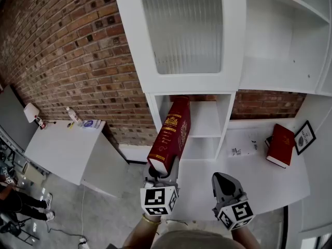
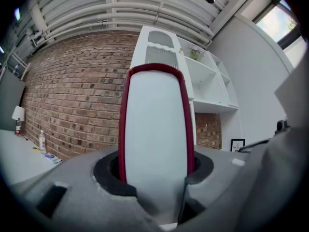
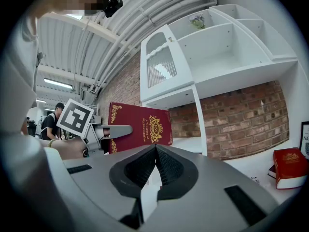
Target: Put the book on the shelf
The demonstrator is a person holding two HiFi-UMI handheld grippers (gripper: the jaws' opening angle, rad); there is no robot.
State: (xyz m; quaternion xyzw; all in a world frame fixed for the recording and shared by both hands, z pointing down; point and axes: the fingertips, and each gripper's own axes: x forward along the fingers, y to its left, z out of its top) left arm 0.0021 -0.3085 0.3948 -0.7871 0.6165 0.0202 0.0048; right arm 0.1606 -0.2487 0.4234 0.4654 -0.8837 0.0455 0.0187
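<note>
Evidently working the carrying step: holding red book [image 1: 169, 136] tilted, clamped in left claw [image 1: 158, 173], over tabletop's [image 1: 259, 183] left edge before the shelf [image 1: 226, 119]; holding right claw [image 1: 222, 183] together, empty. Next probably calling for straightening, sliding in.

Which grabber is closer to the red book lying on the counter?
Right. The right gripper is left of that red hardcover book; the left gripper, farther left, grips a gold-stamped red book.
</note>
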